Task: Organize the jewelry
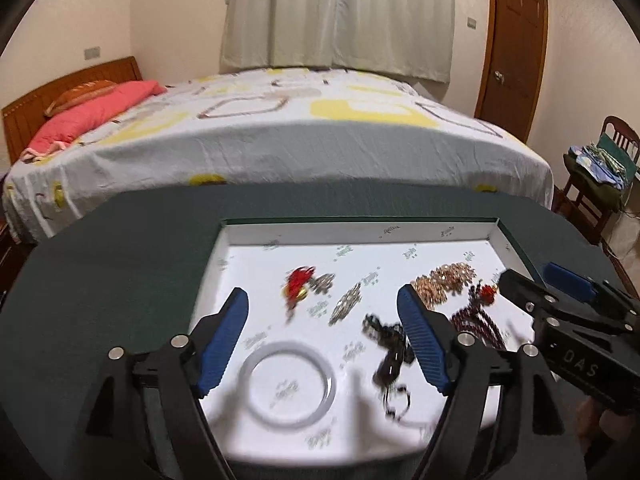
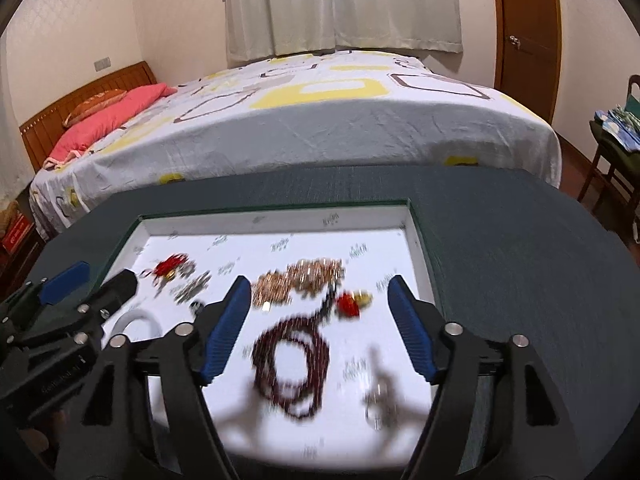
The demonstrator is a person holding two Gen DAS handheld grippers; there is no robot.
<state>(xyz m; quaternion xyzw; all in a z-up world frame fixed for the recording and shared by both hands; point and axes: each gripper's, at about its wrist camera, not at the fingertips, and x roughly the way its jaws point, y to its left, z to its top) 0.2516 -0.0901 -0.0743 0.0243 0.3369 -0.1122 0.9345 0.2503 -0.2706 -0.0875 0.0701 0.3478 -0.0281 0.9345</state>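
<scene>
**Tangle risk in the tray**

Both your left tongs [image 1: 322,338] and right tongs [image 2: 320,326] hang open and empty over the white tray [image 1: 356,231], mid-worktop. The dark-red bead necklace [image 2: 292,364] lies touching the gold chain pile [image 2: 300,280] near the tray's right edge; snag one, and both could drag together.

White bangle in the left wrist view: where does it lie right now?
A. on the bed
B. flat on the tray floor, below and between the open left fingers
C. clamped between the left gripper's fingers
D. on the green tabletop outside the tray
B: the white bangle lies flat on the white floor of the tray, and the left gripper is open above it, gripping nothing.
</scene>
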